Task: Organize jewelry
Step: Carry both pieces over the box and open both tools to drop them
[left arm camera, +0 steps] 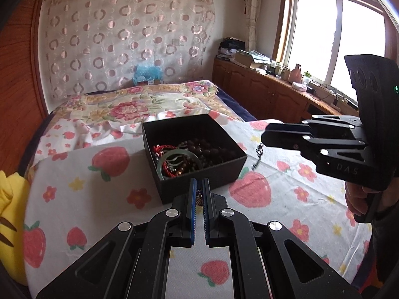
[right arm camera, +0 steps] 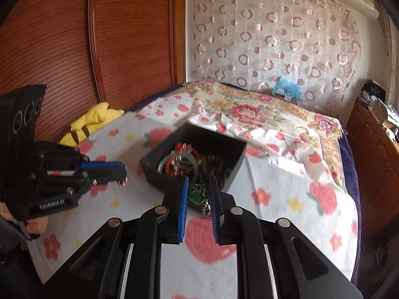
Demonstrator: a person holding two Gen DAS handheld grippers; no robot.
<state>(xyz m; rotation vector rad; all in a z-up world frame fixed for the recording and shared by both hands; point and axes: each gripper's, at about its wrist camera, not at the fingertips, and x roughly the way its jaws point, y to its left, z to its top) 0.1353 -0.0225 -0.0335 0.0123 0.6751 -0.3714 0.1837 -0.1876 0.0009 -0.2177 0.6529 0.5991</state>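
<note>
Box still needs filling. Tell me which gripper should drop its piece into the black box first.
Right. The right gripper holds a green pendant just short of the black box rim. The left gripper, shut on a small piece, looks equally close, so it's marginal.

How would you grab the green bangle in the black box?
Pinch the bangle's raised near rim, one finger inside the ring and one outside, coming straight down through the open top of the black box. It leans tilted on the red beaded bracelets, so that edge probably sticks up clear.
</note>
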